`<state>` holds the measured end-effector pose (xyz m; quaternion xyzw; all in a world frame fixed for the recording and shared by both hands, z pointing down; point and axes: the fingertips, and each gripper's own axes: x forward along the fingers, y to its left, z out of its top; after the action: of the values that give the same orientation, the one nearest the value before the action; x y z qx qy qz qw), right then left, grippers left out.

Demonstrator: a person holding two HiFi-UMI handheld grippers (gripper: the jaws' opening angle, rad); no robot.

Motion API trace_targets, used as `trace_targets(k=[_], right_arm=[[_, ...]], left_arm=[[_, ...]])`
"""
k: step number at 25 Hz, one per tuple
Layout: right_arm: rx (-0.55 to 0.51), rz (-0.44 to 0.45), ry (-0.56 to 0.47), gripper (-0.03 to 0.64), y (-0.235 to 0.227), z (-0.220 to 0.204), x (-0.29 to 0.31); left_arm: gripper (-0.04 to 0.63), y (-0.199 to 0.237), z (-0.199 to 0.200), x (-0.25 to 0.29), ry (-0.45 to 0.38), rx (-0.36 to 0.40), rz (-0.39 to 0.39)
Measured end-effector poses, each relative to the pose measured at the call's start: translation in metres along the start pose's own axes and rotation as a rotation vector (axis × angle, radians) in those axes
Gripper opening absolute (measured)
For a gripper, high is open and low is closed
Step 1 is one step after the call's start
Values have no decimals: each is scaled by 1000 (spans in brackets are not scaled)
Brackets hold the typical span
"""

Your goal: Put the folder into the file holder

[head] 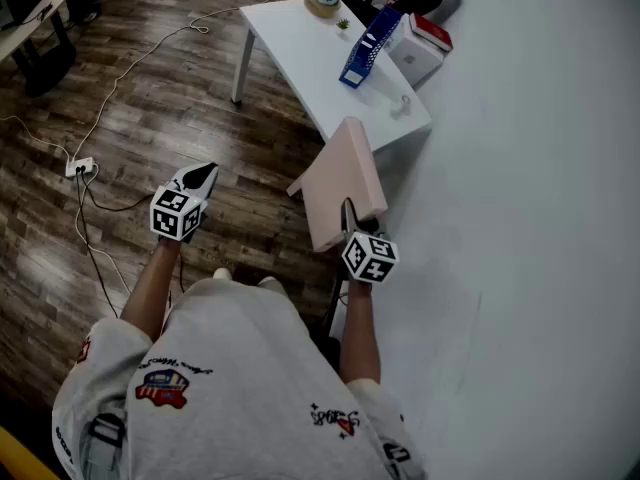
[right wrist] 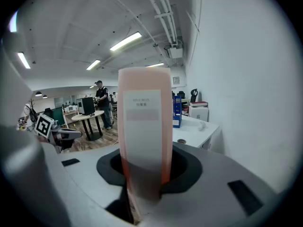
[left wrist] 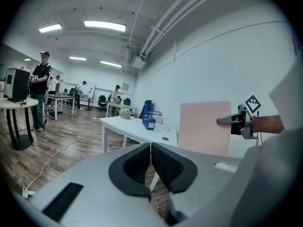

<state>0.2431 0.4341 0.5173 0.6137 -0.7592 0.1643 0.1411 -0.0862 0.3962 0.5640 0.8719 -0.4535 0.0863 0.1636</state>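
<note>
1. The wood floor fills the left of your head view, and a white wall fills the right.
2. A white table stands far ahead of you, its right side close to the wall.
3. The pink folder is in the air in front of you, at the near corner of the table. In the right gripper view its labelled narrow edge faces the camera and stands upright. It is not in the holder and is well apart from it.
4. The blue holder stands on the table toward its far right, just beside a white box. In the right gripper view the holder shows just right of the folder's edge.
5. Your right gripper clamps the near edge of the folder. In its own view the jaws stand on either side of the folder and hold it.
6. Your left gripper hangs over the floor, left of the folder and apart from it. In its own view the jaws are pressed together with nothing between them. That view also shows the folder flat-on at the right and the holder on the table beyond.
7. A round basket sits at the far end of the table.
8. A power strip lies on the floor at the left, with a cable running from it toward the table.
</note>
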Motion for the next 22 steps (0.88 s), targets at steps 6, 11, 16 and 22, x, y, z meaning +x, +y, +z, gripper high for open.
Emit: trace_targets(k=[6,11,16,22], right_arm=[[-8,14,-4,148,14,-4,0],[-2,40,15,149,20,-8,4],[22,65,39,153,31,-13,7],[12,84,44,155,39,-12,12]], left_arm=[[11,5,-5,-9,1,-10,2],[11,8,-12,-9,11,-21,1],[11,15,-15,-17,12,-30,8],[11,21,-21,-20,15,-48,23]])
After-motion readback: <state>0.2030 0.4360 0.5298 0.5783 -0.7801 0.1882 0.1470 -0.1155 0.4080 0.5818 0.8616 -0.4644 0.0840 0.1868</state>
